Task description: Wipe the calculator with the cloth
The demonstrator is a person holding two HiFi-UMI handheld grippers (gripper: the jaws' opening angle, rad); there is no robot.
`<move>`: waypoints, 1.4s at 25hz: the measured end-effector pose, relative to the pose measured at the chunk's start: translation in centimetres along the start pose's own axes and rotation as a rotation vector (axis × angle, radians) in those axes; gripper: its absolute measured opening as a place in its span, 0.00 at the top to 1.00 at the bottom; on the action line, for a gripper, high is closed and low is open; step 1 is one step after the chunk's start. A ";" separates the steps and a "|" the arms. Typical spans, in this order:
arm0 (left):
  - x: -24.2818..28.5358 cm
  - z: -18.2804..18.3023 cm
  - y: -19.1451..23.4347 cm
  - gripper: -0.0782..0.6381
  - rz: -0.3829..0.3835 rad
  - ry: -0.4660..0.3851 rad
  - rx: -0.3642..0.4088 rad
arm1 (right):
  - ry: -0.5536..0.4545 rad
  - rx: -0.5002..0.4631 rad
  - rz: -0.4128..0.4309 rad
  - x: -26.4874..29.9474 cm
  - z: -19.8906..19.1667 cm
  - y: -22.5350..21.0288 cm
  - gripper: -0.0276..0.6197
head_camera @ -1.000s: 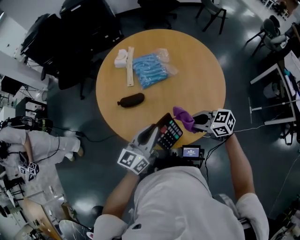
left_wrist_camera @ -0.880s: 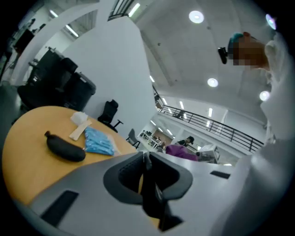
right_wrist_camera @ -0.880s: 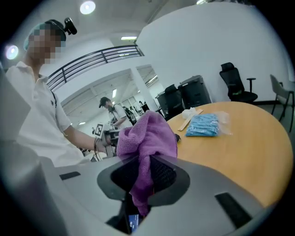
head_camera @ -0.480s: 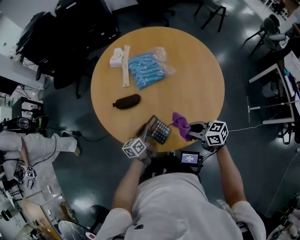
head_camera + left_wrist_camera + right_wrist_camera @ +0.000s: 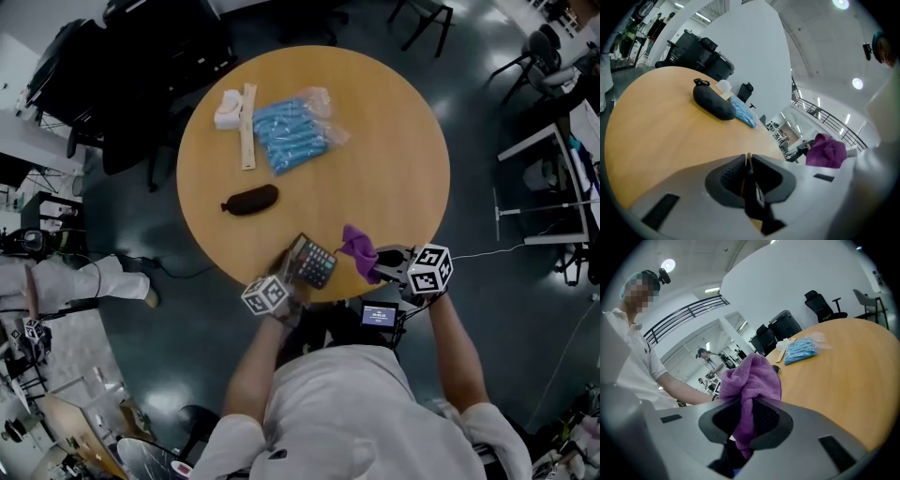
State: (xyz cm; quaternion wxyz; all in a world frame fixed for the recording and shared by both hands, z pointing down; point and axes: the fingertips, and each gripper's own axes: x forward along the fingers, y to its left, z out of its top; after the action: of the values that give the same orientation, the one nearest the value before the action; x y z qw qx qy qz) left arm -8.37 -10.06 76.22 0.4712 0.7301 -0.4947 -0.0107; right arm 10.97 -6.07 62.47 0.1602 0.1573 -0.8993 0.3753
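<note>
1. Closest to the person, a small lit screen (image 5: 380, 314) sits below the worktop's (image 5: 403, 159) near edge. Its writing is too small to read.
2. The left claw (image 5: 289, 274) is clamped on the near edge of the calculator (image 5: 313, 262). The calculator is tilted at the near edge of the round wooden worktop, keys facing up. The key print is too small to read.
3. The right claw (image 5: 386, 262) pinches a bunched purple cloth (image 5: 359, 247), just right of the calculator.
4. Farther out, a black pouch (image 5: 248, 200) lies alone on the left part of the worktop.
5. Farthest, a clear bag of blue items (image 5: 295, 139) lies beside a pale wooden strip (image 5: 248, 127) and a white object (image 5: 228, 110). No label on them is legible.
</note>
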 end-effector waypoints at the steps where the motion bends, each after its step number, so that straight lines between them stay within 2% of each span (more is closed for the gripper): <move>1: 0.1 -0.1 0.0 0.83 0.000 0.004 0.003 | 0.004 0.001 0.004 0.1 -0.1 0.0 0.85; 12: 0.9 -0.5 -0.3 0.82 0.018 0.047 0.085 | 0.017 0.003 0.022 0.1 -0.7 0.4 0.85; 21: 0.8 -0.9 0.7 0.80 0.097 0.091 0.081 | 0.008 0.010 0.021 0.1 -1.2 1.0 0.85; 31: 0.4 -1.3 1.9 0.71 0.233 0.194 0.148 | -0.008 0.019 0.001 0.5 -1.5 1.0 0.86; 35: 0.0 -1.2 2.2 0.69 0.253 0.207 0.171 | -0.019 0.021 -0.017 0.5 -1.3 1.0 0.85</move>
State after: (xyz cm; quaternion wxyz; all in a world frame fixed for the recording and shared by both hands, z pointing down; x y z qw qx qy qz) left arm -9.31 -9.39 78.46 0.4536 0.6966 -0.5306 0.1660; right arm 10.40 -4.54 62.96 0.1532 0.1700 -0.8955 0.3818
